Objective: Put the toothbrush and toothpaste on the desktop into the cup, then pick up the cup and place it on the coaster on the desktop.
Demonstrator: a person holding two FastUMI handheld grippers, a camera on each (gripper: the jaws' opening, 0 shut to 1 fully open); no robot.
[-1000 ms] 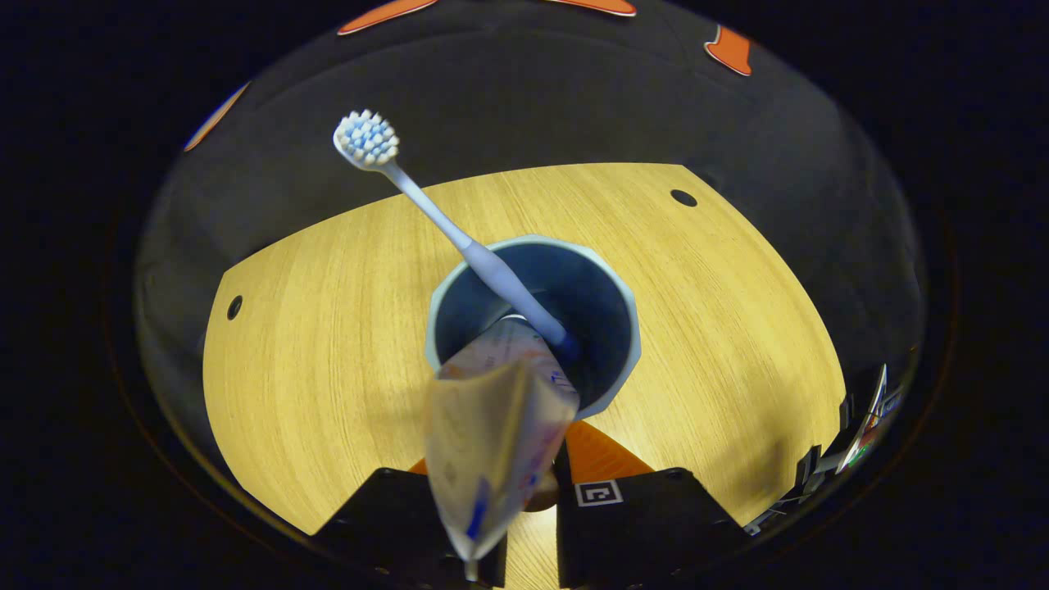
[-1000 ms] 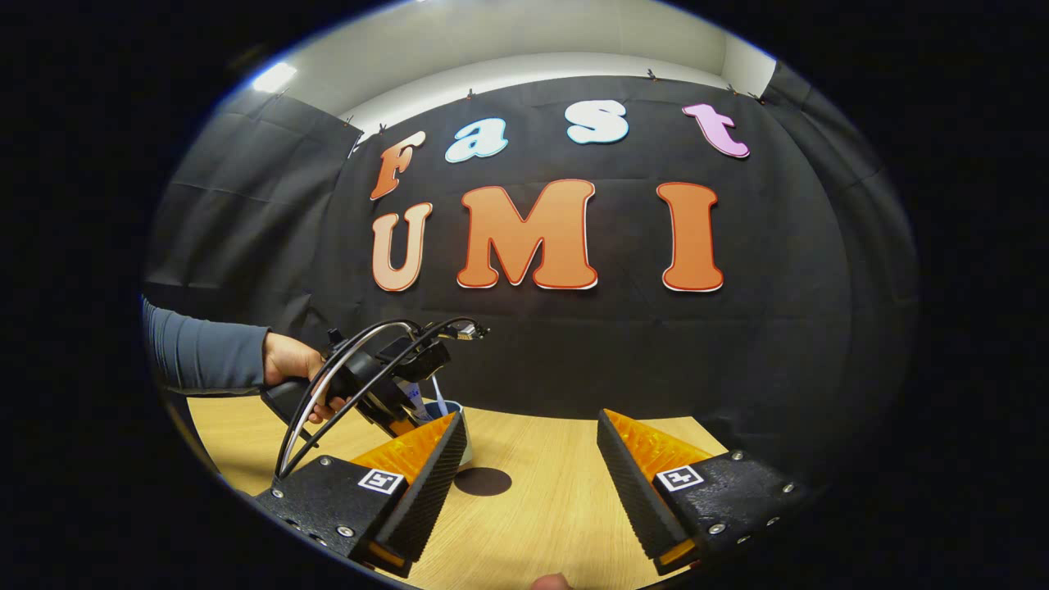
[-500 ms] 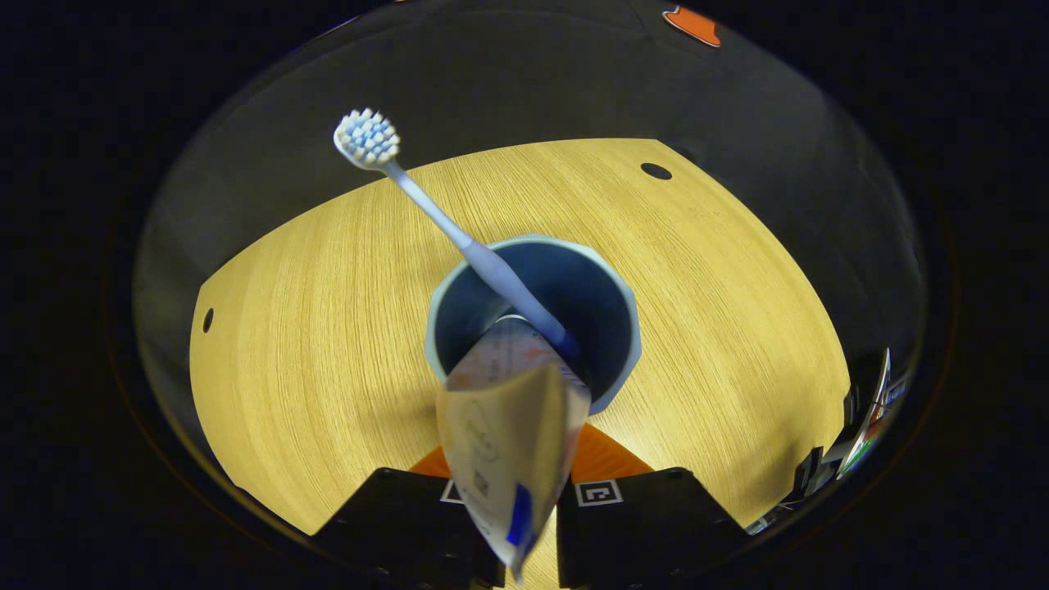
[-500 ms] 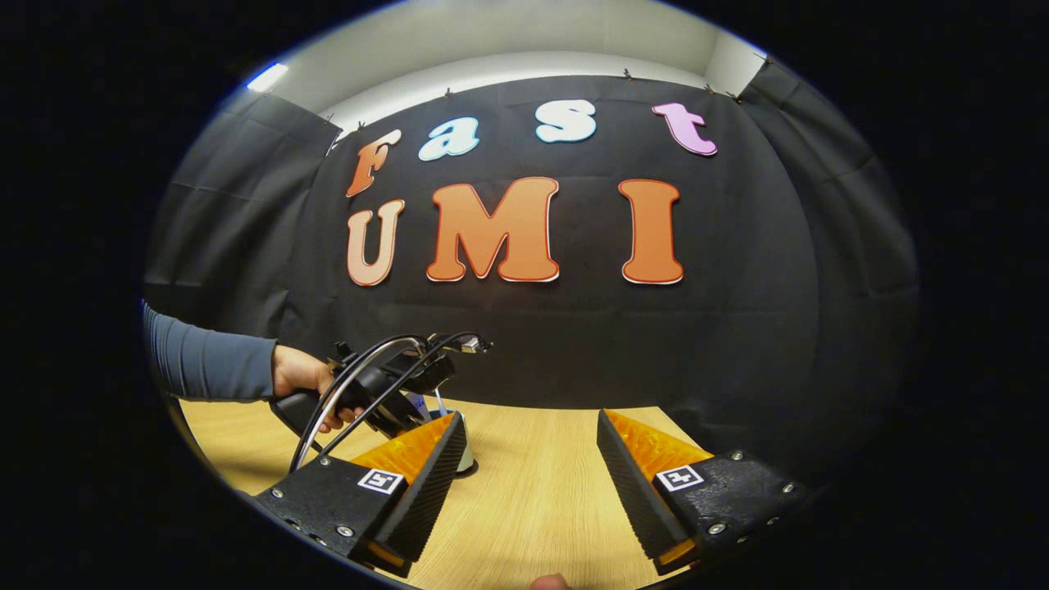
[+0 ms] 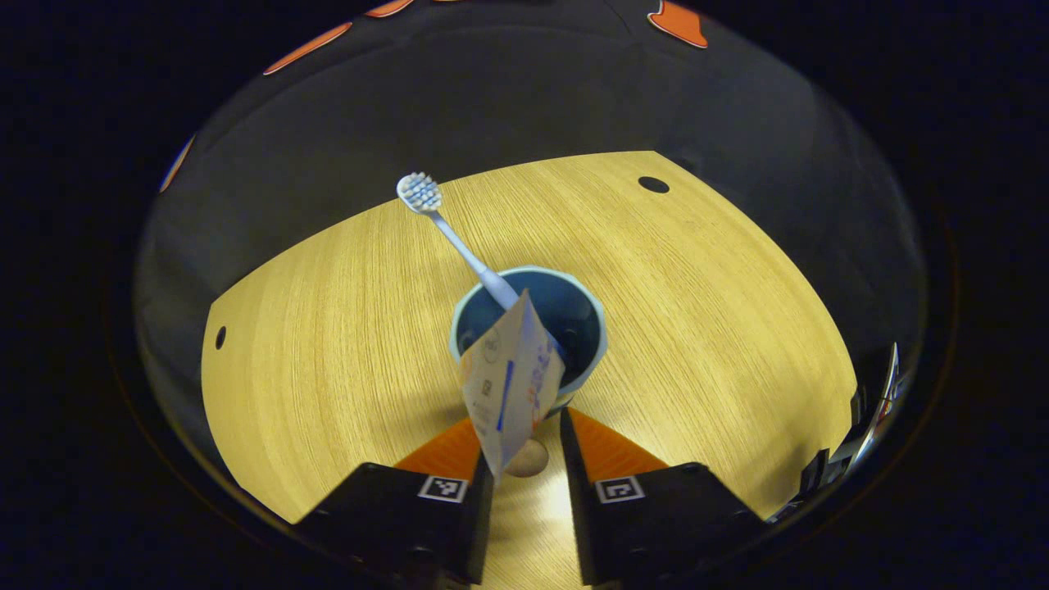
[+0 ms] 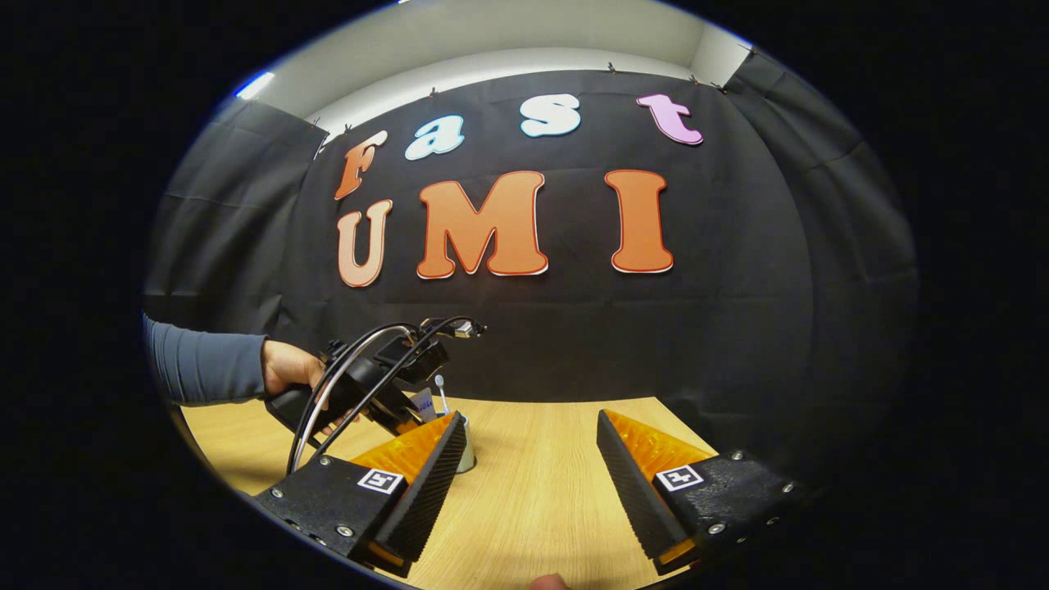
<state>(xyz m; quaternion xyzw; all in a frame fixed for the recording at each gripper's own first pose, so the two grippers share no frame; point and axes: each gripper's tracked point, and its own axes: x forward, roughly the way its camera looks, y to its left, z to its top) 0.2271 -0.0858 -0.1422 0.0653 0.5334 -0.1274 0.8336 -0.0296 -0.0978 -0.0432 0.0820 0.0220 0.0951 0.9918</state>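
A blue cup [image 5: 583,328] stands on the wooden desktop [image 5: 328,328]. The toothbrush [image 5: 459,242] leans in the cup, head up and to the left. Beside it the toothpaste tube [image 5: 512,385] stands in the cup, its flat end tilted toward my left gripper [image 5: 522,419]. That gripper hovers above the cup's near side, open, with the tube's end lying free in front of its fingers. In the right gripper view my right gripper [image 6: 533,459] stands open and holds nothing. Farther left there, a hand [image 6: 283,369] holds the left gripper [image 6: 381,389] over the cup [image 6: 465,455].
The desktop has small dark holes near its far right [image 5: 653,184] and left [image 5: 220,338] corners. Black cloth [image 6: 737,328] hangs right behind its back edge. Some equipment [image 5: 869,418] sits off the table's right side. Bare wood [image 6: 533,492] lies ahead of the right gripper.
The left gripper has drawn back and up from the cup, so the cup looks smaller. The toothpaste tube has slid deeper into the cup and left the fingers. The right gripper barely shifted.
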